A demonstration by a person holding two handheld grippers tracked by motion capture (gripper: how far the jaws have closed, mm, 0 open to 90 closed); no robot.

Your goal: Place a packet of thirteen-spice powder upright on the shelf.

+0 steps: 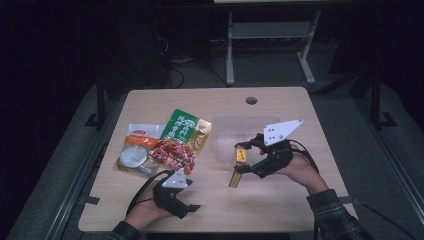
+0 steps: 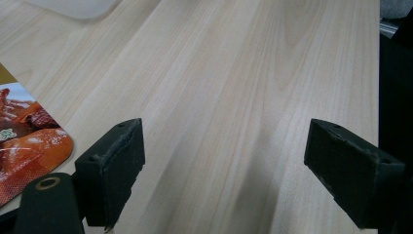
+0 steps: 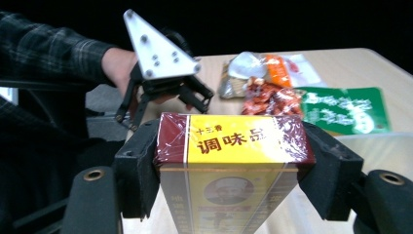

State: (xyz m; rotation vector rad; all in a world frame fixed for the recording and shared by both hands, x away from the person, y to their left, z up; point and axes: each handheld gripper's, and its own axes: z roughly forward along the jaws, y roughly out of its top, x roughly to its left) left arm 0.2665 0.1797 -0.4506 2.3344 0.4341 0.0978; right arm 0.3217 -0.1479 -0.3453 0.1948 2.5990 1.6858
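High view: right gripper (image 1: 243,157) is clamped on a tall yellow-and-maroon seasoning box (image 1: 238,165), held tilted just off the table (image 1: 280,205), right beside the near-left corner of the clear plastic tub (image 1: 222,137). Left gripper (image 1: 192,192) sits low near the front edge, jaws spread, nothing in them. Snack pouches (green pouch (image 1: 187,131), red pouch (image 1: 172,154), orange-white pouch (image 1: 136,150)) lie overlapped at left.

Left gripper view: jaws wide apart w/ bare table (image 2: 234,87) between; corner of the red pouch (image 2: 24,151) at left, tub (image 2: 78,6) corner up top.

Right gripper view: pads squeeze the box (image 3: 234,141) at its top end, across the shrink-wrapped sides; left gripper (image 3: 168,92) farther off.

Risk, imo: grip is only at one end on slick film, so the long box could pivot or slip, or its low end could catch the tub wall.
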